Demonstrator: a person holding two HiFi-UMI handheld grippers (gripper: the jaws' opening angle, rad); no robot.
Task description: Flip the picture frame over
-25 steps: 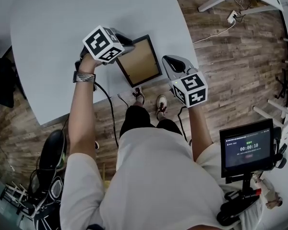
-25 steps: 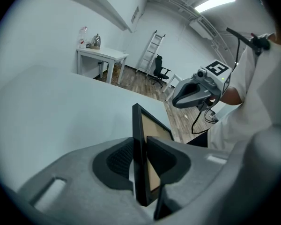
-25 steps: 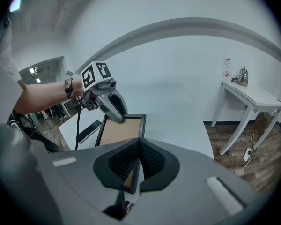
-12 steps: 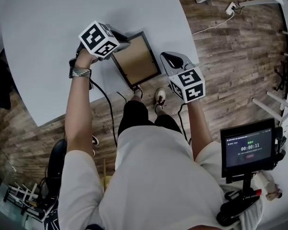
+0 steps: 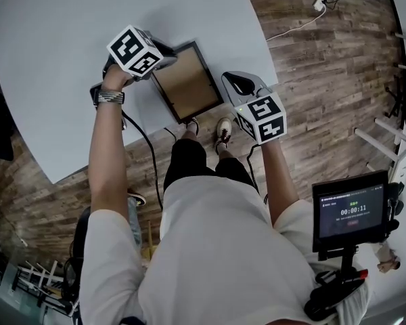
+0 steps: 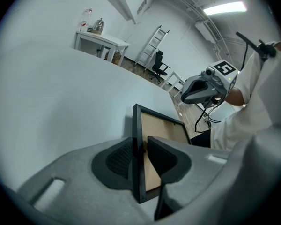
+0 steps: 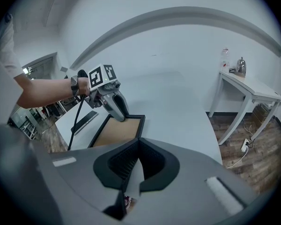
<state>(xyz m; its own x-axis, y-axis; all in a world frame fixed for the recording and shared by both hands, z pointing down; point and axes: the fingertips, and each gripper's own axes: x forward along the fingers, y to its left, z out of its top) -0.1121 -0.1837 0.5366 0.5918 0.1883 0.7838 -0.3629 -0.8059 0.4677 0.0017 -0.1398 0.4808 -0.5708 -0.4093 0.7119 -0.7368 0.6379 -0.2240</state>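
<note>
The picture frame [image 5: 187, 81], black-rimmed with its brown backing [image 6: 163, 129] facing up, lies near the front edge of the grey table [image 5: 61, 53]. My left gripper [image 5: 165, 57] is at the frame's left edge. That edge stands between the jaws [image 6: 140, 156], which have just been opening; a thin gap shows at the inner pad. My right gripper [image 5: 233, 81] hovers just right of the frame by the table's edge, its jaws [image 7: 138, 146] shut with nothing in them.
A black cable [image 5: 149, 158] trails from my left hand over the table's front edge. A dark flat device [image 7: 84, 121] lies on the table to the left. A timer screen [image 5: 348, 210] stands at the right. A white side table [image 7: 246, 86] stands beyond.
My left gripper has come down toward the table with the frame's left edge between its jaws, and the frame now lies lower. The right gripper has stayed about where it was.
</note>
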